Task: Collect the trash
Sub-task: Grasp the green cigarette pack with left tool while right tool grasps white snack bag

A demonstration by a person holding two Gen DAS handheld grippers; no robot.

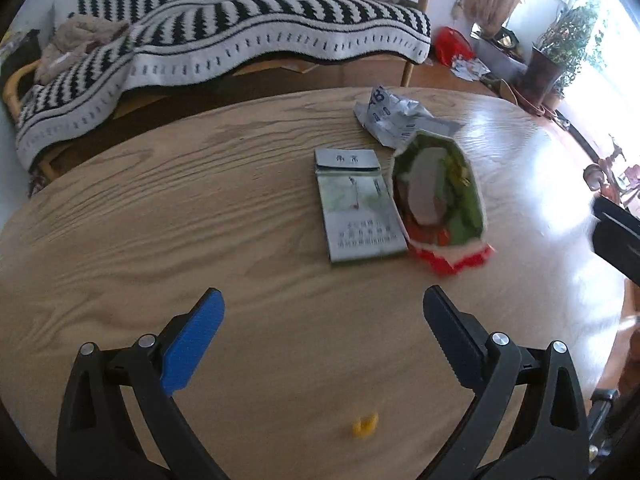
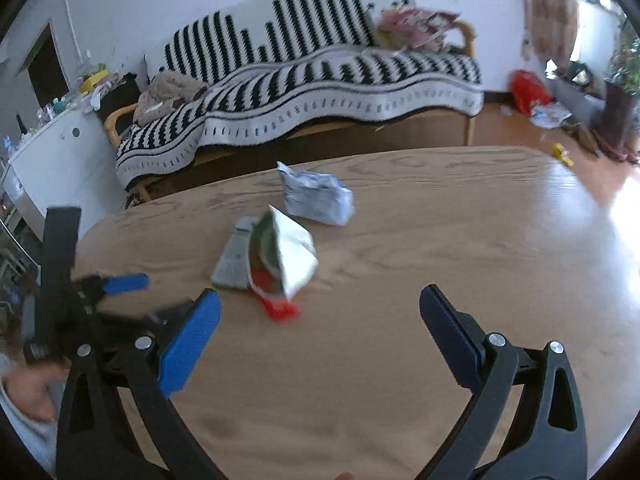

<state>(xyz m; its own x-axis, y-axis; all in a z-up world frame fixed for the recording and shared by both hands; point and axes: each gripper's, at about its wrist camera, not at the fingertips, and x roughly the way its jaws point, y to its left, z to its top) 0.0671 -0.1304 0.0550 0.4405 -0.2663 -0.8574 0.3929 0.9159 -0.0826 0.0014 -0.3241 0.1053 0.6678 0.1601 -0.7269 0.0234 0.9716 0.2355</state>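
Three pieces of trash lie on the wooden table (image 1: 200,220): a flat grey-green packet (image 1: 358,208), a green and red snack bag (image 1: 440,200) leaning against its right side, and a crumpled silver wrapper (image 1: 394,118) behind them. My left gripper (image 1: 322,300) is open and empty, hovering short of the packet. In the right wrist view the packet (image 2: 234,260), snack bag (image 2: 286,264) and wrapper (image 2: 316,198) sit ahead and to the left of my right gripper (image 2: 320,298), which is open and empty. The left gripper (image 2: 132,300) shows at the left there.
A small yellow scrap (image 1: 365,428) lies on the table near my left gripper. Behind the table stands a sofa with a black-and-white striped blanket (image 1: 248,36). A red bag (image 2: 528,90) and clutter sit on the floor at the right, near potted plants (image 1: 568,48). A hand (image 2: 28,392) shows at lower left.
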